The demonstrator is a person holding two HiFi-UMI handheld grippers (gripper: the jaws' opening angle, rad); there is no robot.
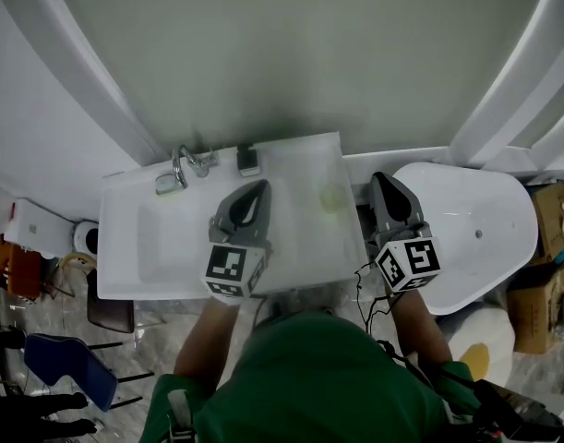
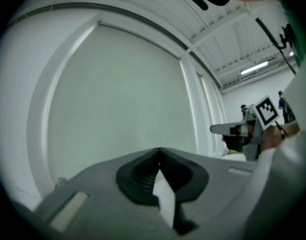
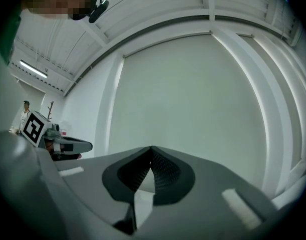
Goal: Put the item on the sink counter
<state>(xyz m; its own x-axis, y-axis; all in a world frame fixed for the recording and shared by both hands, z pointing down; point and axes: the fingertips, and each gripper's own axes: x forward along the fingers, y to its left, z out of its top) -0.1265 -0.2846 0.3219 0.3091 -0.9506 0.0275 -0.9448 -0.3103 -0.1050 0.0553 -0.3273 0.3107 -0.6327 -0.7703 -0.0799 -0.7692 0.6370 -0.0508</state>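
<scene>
Looks about finished, with small pale item lying on sink counter and left gripper and right gripper both closed tight, empty.

The sink is smooth, glossy white, like ceramic. The tap at the sink's back edge is shiny metal. The tub right of the sink has the same gloss. The left gripper and right gripper are matt grey plastic with black ribbed pads. The shirt is green cloth.
</scene>
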